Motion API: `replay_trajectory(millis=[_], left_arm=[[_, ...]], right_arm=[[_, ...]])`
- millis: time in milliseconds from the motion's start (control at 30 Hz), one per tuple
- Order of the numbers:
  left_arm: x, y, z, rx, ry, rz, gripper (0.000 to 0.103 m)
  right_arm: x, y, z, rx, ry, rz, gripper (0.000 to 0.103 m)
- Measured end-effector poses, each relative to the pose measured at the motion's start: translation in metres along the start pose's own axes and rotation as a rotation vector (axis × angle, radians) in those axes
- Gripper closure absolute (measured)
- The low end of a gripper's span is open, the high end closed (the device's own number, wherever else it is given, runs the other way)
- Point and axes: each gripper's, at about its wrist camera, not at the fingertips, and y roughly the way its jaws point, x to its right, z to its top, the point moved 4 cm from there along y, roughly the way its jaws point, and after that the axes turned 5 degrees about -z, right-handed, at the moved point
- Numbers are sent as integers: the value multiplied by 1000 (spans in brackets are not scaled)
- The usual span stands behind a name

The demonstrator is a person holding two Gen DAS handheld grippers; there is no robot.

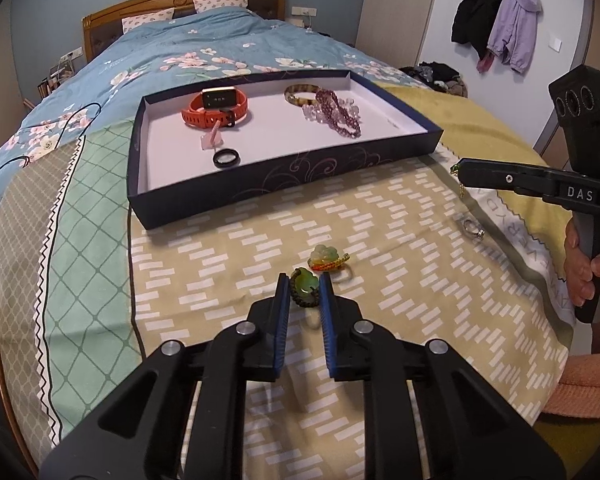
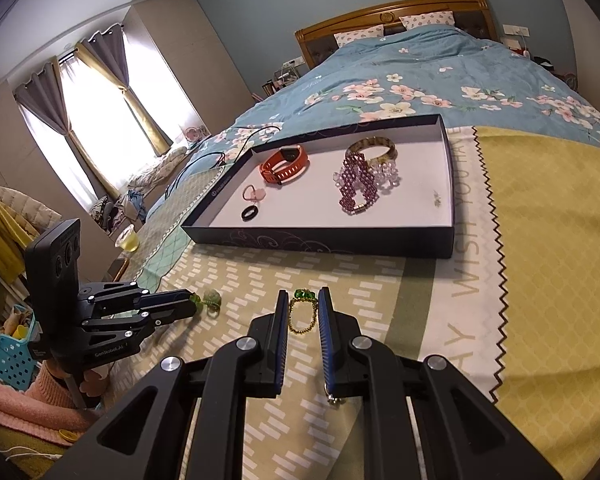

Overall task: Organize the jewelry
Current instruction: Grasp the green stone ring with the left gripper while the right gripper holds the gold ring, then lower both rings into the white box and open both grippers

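Observation:
My left gripper is shut on a green jade piece with a dark cord, low over the patterned cloth. A second jade piece with red and yellow cord lies just beyond it. My right gripper is shut on a gold bead chain with a green stone; in the left wrist view the chain dangles from its tip. The dark blue tray holds an orange watch, a black ring, an amber bangle and a purple bead bracelet.
A silver ring lies on the cloth below the right gripper. The tray also holds a pink piece and clear beads. A cup of yellow liquid stands by the bed's left edge. A hand holds the right gripper's handle.

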Motion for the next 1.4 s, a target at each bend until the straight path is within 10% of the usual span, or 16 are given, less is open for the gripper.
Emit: replay_trajectory(millis=[1400], left_arm=[[-21,-26,78,173,20,55,88]], right_arm=[[1,14,73,83,-56,-27,90]])
